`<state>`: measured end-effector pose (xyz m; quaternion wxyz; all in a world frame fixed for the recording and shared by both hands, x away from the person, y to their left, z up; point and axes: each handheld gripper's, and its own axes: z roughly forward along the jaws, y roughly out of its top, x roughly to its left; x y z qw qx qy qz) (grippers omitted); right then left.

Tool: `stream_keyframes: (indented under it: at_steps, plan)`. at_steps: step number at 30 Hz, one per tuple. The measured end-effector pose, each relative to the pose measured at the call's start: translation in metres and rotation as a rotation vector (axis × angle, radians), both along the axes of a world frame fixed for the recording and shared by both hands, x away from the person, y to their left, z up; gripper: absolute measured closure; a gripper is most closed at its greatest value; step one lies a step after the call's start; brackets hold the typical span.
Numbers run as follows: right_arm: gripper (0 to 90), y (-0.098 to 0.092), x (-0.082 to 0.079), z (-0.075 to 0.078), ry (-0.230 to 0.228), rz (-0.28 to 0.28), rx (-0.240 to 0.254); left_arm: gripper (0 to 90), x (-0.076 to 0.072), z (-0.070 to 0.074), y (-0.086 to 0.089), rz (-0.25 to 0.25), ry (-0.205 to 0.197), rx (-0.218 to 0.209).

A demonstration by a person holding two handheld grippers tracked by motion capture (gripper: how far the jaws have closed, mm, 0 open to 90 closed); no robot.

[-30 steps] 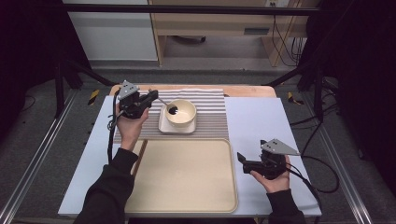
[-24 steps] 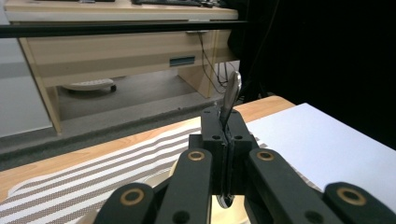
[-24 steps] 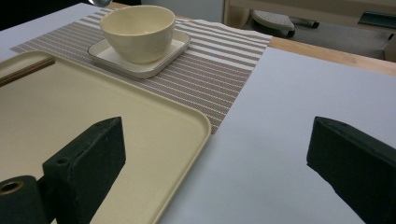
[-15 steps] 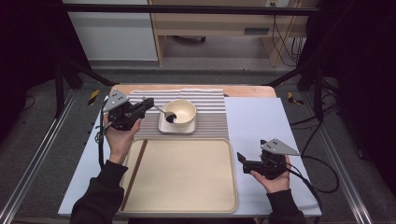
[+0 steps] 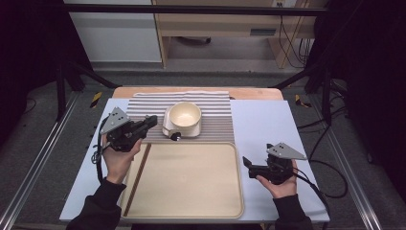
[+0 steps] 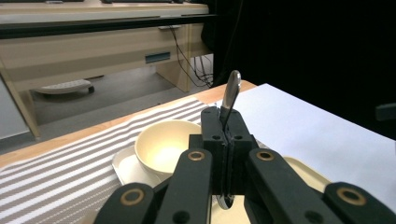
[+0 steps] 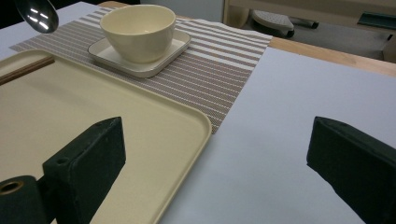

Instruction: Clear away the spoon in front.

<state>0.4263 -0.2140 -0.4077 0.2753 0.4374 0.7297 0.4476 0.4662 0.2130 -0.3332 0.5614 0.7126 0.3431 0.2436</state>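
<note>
A cream bowl (image 5: 185, 115) stands on a square white saucer (image 5: 167, 129) on the striped mat (image 5: 218, 117). My left gripper (image 5: 151, 121) hovers just left of the saucer and is shut on a metal spoon (image 6: 231, 95). In the left gripper view the handle sticks up past the jaws and the spoon's bowl hangs below them. In the right gripper view the spoon's bowl (image 7: 38, 16) shows at top left, beside the cream bowl (image 7: 137, 30). My right gripper (image 5: 247, 163) rests open at the tray's right edge, with nothing between its jaws.
A large beige tray (image 5: 191, 211) lies in front of the mat, with brown chopsticks (image 5: 137, 177) along its left side. A pale sheet (image 5: 268, 124) covers the table. Cables trail from both grippers. A wooden desk and black frame posts stand beyond the table.
My left gripper has drawn back from the bowl, moving left and toward the person, and has taken the spoon out of the bowl. The right gripper has stayed put.
</note>
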Motion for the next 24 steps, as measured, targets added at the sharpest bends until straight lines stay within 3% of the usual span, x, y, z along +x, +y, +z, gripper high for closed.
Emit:
stream_keyframes:
  at_steps: [11,18,24]
  plan:
    - [4.9,0.000,0.000,0.000,0.001,0.001,0.003,89.2,-0.020,-0.021,-0.002,-0.047,0.043,0.028]
    - [4.9,0.001,-0.001,0.000,0.003,0.003,0.006,89.2,-0.030,-0.035,-0.007,-0.088,0.079,0.020]
    - [4.9,0.000,-0.002,0.001,-0.002,0.004,0.013,89.1,-0.037,-0.045,-0.016,-0.105,0.087,0.059]
